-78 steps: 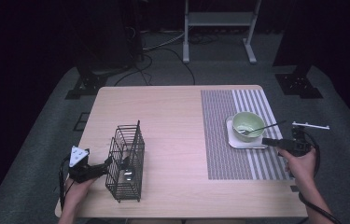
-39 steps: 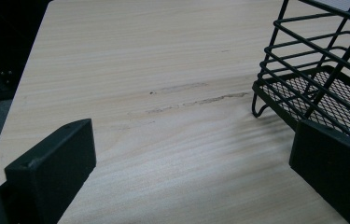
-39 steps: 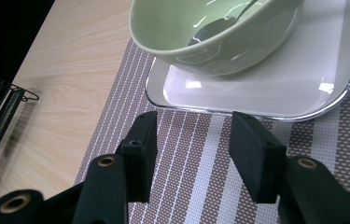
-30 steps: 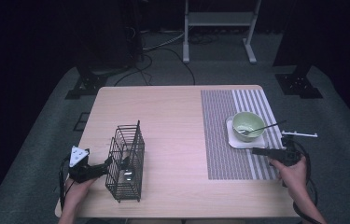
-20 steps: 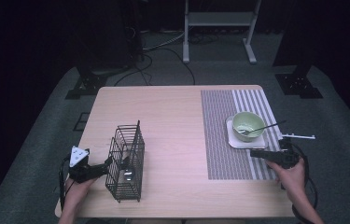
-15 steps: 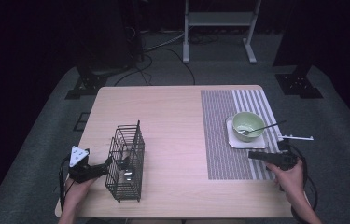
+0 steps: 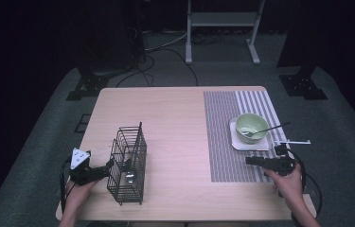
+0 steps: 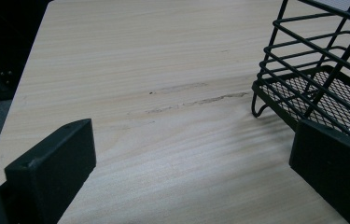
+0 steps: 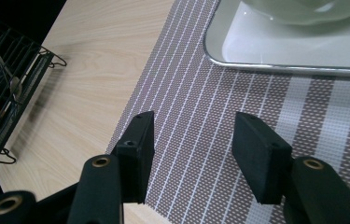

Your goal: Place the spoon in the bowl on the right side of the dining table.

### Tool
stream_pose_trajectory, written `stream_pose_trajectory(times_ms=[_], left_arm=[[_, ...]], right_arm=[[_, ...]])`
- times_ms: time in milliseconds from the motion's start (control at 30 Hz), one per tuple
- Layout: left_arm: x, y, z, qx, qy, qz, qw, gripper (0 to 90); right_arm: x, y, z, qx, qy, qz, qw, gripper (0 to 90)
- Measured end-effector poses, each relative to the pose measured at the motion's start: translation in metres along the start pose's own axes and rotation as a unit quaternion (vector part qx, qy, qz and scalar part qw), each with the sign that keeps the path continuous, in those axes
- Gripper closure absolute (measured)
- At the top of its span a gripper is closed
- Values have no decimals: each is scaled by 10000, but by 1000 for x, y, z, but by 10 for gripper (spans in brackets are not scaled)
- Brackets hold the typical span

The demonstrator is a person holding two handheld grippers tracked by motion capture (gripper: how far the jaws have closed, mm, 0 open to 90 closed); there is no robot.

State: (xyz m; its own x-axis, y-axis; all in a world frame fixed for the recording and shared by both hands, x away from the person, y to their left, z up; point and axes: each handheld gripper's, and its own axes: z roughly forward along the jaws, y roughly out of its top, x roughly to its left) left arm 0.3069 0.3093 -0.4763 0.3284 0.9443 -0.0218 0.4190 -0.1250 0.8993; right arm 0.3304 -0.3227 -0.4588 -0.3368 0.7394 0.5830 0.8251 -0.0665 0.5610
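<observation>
Left gripper [image 7: 103, 170]: you hold it beside the black wire basket [image 7: 128, 163], jaws wide apart; the far jaw reaches the basket's side, though contact is unclear.
Right gripper [image 7: 252, 161]: your jaws stand apart, nothing between them, over the striped grey woven placemat [image 7: 222, 142].
Bowl: the pale green bowl [image 7: 252, 127], a spoon [image 7: 266, 130] in it, sits on the white square plate [image 7: 239, 144] just beyond your right gripper.

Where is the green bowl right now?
In the high view the green bowl sits on a white square plate on the striped mat, at the table's right side, beyond the right gripper.
</observation>
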Motion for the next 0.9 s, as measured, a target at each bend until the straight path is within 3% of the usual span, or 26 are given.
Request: stream_pose_trajectory(times_ms=[900], left_arm=[[0, 0, 0, 3, 4, 3, 10000, 0]], right_arm=[[27, -10, 9, 180, -7, -471, 9987, 467]])
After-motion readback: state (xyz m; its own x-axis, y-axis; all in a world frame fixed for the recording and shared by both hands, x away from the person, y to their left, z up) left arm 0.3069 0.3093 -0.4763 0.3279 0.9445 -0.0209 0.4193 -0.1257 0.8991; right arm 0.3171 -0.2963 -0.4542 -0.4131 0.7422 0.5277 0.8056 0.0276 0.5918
